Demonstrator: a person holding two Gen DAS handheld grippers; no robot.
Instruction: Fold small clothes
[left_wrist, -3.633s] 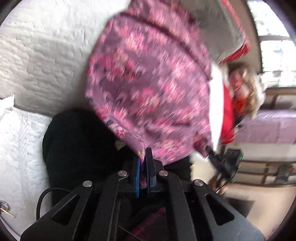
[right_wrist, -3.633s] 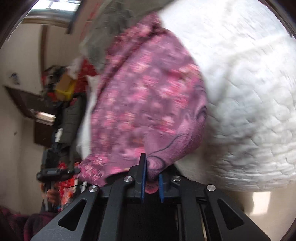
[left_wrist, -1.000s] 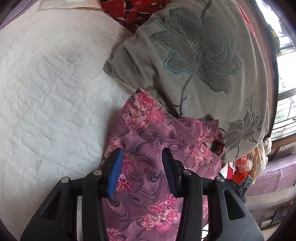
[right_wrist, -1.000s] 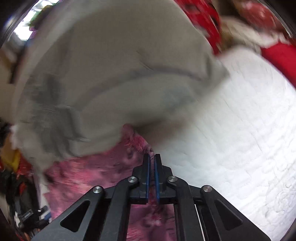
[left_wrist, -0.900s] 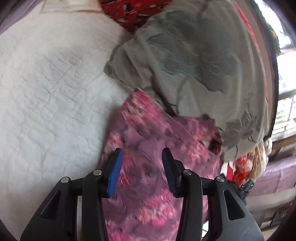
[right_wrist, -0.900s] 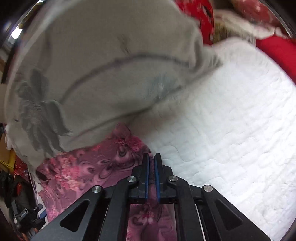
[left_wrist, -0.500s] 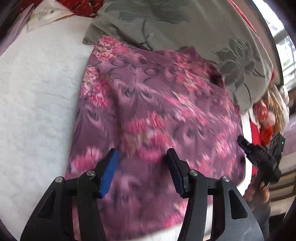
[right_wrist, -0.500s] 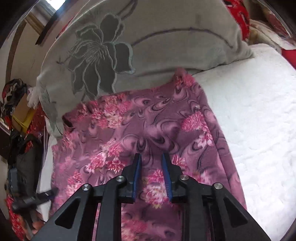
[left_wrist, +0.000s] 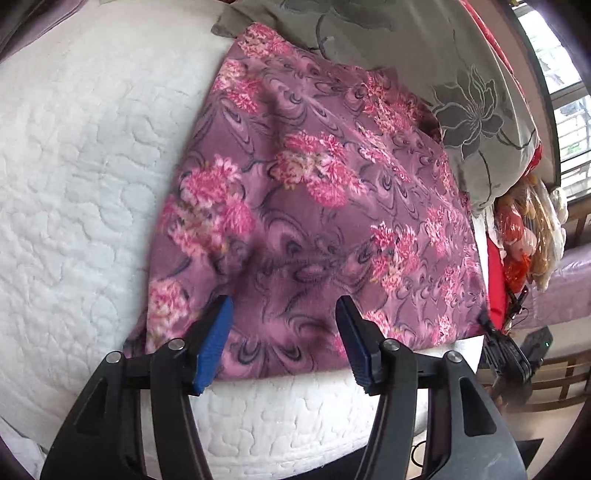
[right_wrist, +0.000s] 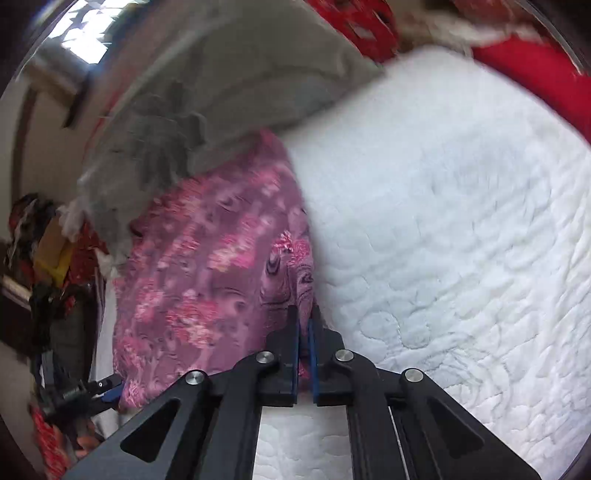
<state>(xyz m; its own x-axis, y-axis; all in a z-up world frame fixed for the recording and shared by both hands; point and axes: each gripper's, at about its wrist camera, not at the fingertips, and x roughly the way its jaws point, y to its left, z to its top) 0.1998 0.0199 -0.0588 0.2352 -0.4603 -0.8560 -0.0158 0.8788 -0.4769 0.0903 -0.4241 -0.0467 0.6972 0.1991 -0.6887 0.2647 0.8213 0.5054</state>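
A purple garment with pink flowers (left_wrist: 314, 192) lies spread flat on the white quilted bed (left_wrist: 74, 184), its near hem at the bed's front edge. My left gripper (left_wrist: 284, 301) hovers over that hem. Its jaws are opening and its blue pads (left_wrist: 216, 339) do not press the cloth. In the right wrist view the garment (right_wrist: 207, 266) is blurred. There my right gripper (right_wrist: 303, 314) is shut on the garment's side edge next to the bare quilt (right_wrist: 443, 221), and the cloth rises slightly toward the tips. In the left wrist view the right gripper (left_wrist: 485, 323) shows at the garment's near right corner.
A grey pillow with a flower pattern (left_wrist: 406, 55) (right_wrist: 221, 92) lies against the garment's far edge. Red fabric (right_wrist: 535, 74) sits at the far end of the bed. Cluttered red and yellow items (left_wrist: 524, 229) and wooden furniture stand beside the bed, with a window behind.
Both grippers drew back from the pillow toward the bed's front edge, and the garment now lies spread flat. The left jaws stand wider. The right jaws opened over the cloth, then shut on its edge.
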